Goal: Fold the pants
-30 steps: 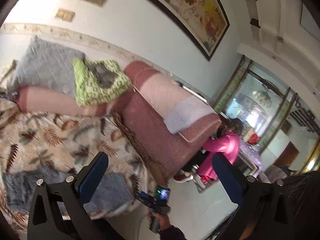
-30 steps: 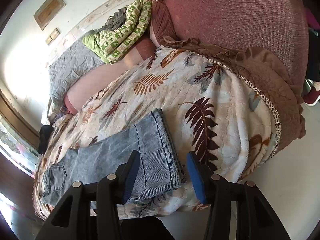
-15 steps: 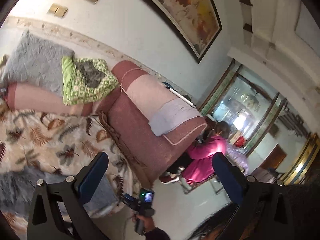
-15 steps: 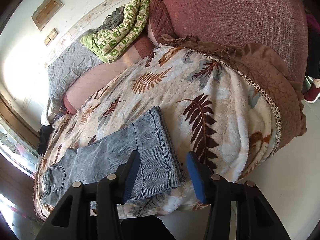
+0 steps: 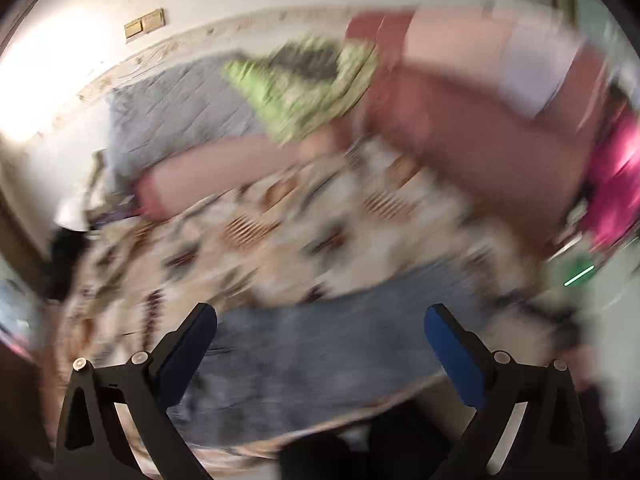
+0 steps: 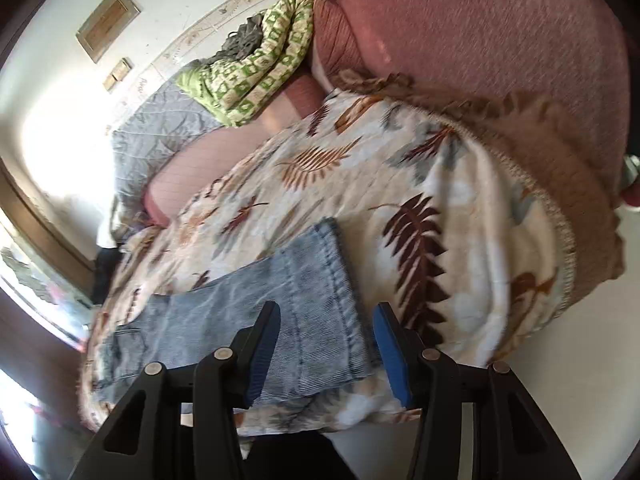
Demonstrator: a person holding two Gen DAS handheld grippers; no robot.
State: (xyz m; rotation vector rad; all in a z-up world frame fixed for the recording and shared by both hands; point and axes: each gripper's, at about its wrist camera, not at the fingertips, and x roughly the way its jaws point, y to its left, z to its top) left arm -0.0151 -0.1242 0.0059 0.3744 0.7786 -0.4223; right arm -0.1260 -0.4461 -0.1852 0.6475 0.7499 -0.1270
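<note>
Approach to the hem before the first fold.
Faded blue denim pants (image 6: 256,312) lie flat on the leaf-patterned cream blanket (image 6: 400,184); right gripper (image 6: 326,350) and left gripper (image 5: 320,352) both gape empty above them. Best seize hem and waistband squarely, catching both layers, not the blanket.

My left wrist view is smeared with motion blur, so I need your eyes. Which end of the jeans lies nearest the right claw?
Observer: The hem of the jeans; the right claw hangs open over it, gripping nothing.
Operator: Where's the waist end?
Observer: Far left on the leaf-print blanket, back pocket facing up.
Operator: Anything else lying up there?
Observer: A green patterned quilt bundled at the sofa's backrest.
</note>
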